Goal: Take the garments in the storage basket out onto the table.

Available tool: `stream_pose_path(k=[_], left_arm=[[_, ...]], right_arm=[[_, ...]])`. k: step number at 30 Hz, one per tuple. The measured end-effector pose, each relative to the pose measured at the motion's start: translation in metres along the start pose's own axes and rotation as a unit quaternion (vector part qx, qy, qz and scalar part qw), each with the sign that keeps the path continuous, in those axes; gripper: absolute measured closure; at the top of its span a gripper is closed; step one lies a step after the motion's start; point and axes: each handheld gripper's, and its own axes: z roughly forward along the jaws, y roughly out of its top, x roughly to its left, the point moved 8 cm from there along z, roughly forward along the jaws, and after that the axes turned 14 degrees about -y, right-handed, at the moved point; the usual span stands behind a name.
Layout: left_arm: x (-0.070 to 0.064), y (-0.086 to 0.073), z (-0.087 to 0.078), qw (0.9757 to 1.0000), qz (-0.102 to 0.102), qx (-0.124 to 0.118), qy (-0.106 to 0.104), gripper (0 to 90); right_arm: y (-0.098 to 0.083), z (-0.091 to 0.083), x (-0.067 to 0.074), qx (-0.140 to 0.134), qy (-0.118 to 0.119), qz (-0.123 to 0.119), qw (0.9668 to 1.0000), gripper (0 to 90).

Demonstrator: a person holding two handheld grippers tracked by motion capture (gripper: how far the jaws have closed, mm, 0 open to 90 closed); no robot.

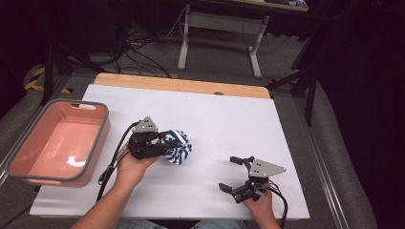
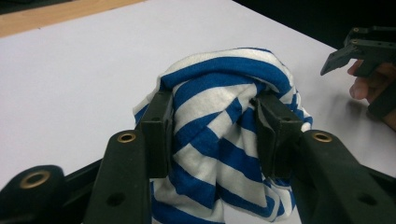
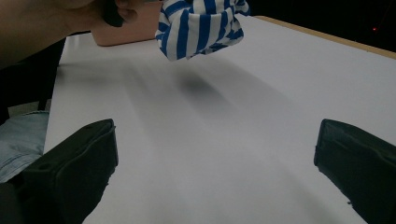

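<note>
A bunched blue-and-white striped cloth hangs above the white table, clear of its surface. My left gripper is shut on it; in the left gripper view both black jaws press into the cloth from either side. The right gripper view shows the cloth in the air with its shadow on the table below. My right gripper rests near the table's front right, jaws wide open with nothing between them. Its open jaws also show in the left gripper view as the right gripper at the far right.
A pink bin with a grey rim stands at the table's left edge, also seen as the pink bin behind the cloth. A wooden strip runs along the table's far edge. Desk legs and cables lie on the floor beyond.
</note>
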Motion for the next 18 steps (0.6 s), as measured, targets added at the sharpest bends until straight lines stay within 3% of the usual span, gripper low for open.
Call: stream_pose_path(k=[13,16,18], left_arm=[[0.010,-0.019,0.026,0.9992,-0.011,0.037,0.010,50.6],[0.010,-0.023,0.030,0.9987,-0.016,0.048,0.005,45.0],[0.009,-0.021,0.030,0.9989,-0.024,0.040,-0.009,34.6]], right_arm=[[0.000,0.000,0.000,0.001,0.000,0.000,1.0000,0.0],[0.000,0.000,0.000,0.001,-0.001,0.001,1.0000,0.0],[0.000,0.000,0.000,0.002,-0.001,0.001,1.0000,0.0]])
